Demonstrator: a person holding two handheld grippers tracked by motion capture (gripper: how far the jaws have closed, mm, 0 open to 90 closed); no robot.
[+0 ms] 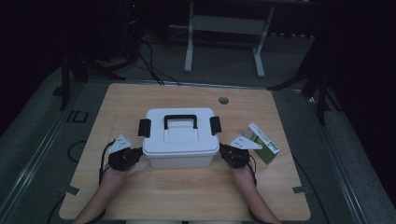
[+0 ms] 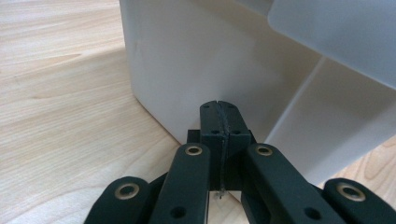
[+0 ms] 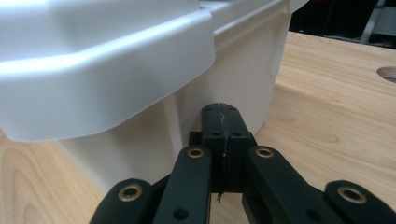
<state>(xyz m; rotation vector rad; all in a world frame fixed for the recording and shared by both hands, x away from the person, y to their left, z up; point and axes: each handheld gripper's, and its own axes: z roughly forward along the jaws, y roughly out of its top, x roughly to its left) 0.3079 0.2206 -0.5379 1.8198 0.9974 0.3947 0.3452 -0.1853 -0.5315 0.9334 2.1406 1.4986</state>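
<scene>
The wooden surface (image 1: 187, 196) carries a white lidded storage box (image 1: 180, 140) at its middle. The left hand-held gripper (image 1: 138, 154) presses its closed, empty tips at the box's left near corner; the right hand-held gripper (image 1: 222, 150), likewise closed and empty, meets the right near corner.

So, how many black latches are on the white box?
2: one latch on the left end of the lid of the white box, one latch on the right end. Its far side is hidden.
</scene>
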